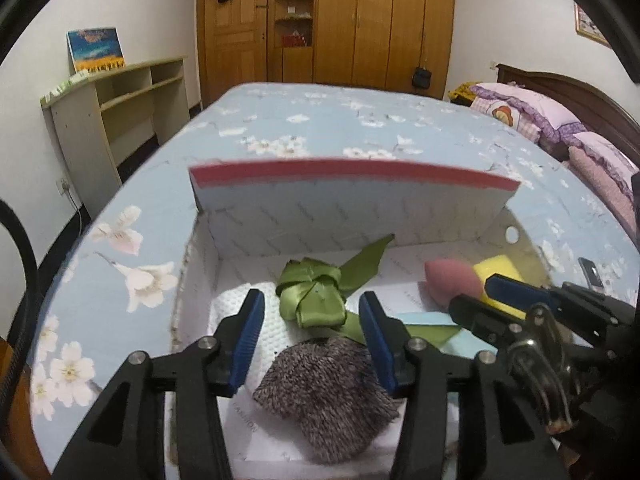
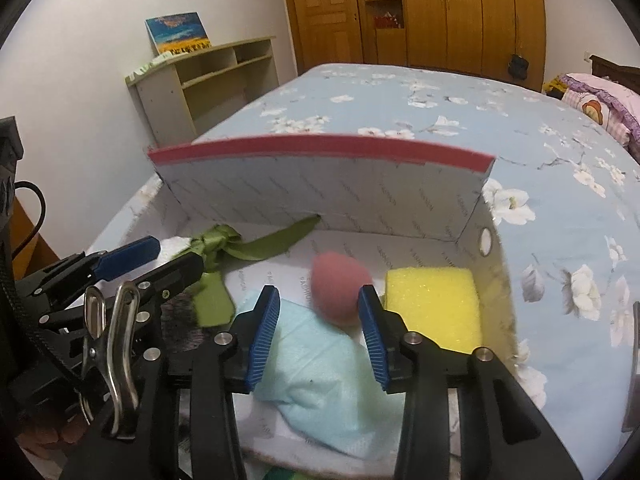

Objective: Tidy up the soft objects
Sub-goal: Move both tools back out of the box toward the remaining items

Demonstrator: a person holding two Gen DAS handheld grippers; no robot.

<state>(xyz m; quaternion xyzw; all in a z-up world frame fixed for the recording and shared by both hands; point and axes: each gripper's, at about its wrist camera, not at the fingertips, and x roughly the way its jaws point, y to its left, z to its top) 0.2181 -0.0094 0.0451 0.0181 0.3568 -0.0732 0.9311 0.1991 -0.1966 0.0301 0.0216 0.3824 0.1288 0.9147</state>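
Observation:
An open white box [image 1: 320, 220] with a red-edged lid stands on the bed. Inside lie a green ribbon bow [image 1: 314, 294], a fuzzy grey cloth [image 1: 324, 396], a white mesh cloth [image 1: 276, 320], a pink egg-shaped sponge [image 2: 340, 290], a yellow sponge [image 2: 434, 306] and a light-blue cloth [image 2: 324, 392]. My left gripper [image 1: 312, 312] is open and empty above the ribbon and grey cloth. My right gripper [image 2: 318, 304] is open and empty, its fingers either side of the pink sponge, above the blue cloth. The box [image 2: 320, 192] also shows in the right wrist view.
The box sits on a blue floral bedspread [image 1: 340, 128]. Pink pillows [image 1: 560, 128] lie at the right. A beige shelf unit [image 1: 116, 100] stands by the left wall, with a wooden wardrobe [image 1: 360, 20] behind. A small dark object [image 1: 591, 274] lies right of the box.

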